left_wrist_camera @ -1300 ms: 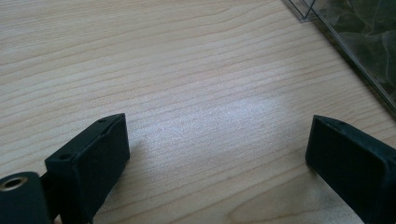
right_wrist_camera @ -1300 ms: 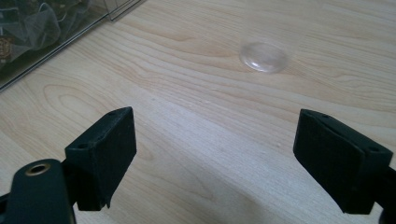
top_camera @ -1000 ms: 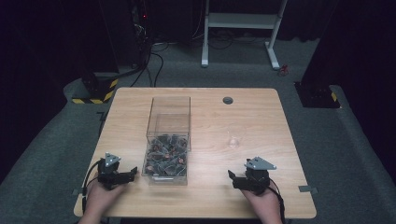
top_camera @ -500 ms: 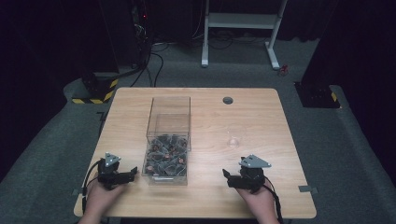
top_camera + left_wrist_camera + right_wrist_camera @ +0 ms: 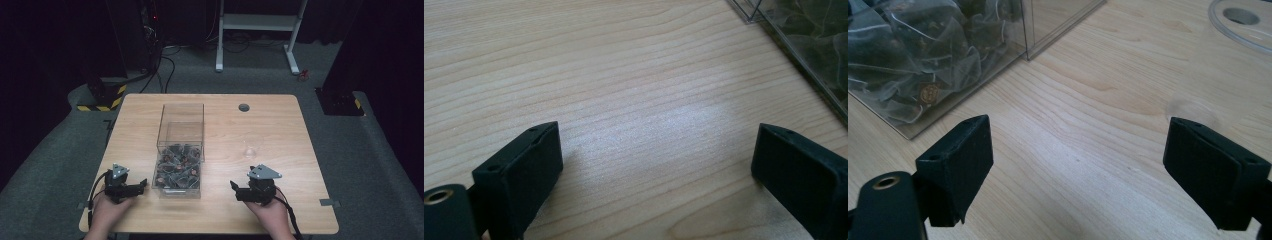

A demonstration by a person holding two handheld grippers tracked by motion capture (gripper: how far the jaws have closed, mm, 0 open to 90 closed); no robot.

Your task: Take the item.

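Pale wood grain covers the table, which carries everything here. At its near left corner the left claw rests low over the surface in the person's left hand; in the left gripper view its jaws stand spread wide with bare wood between them, and a corner of the clear plastic box sits just beyond to the right. In the high view that tall clear box stands left of centre, its near half heaped with dark tea bags in sheer mesh pouches. Farther right a small clear item, possibly a glass, stands on the wood, too faint to name surely. Near the front edge the right claw, held in the right hand, points toward the box, jaws likewise wide apart and holding nothing. A dark grommet sits near the far edge.
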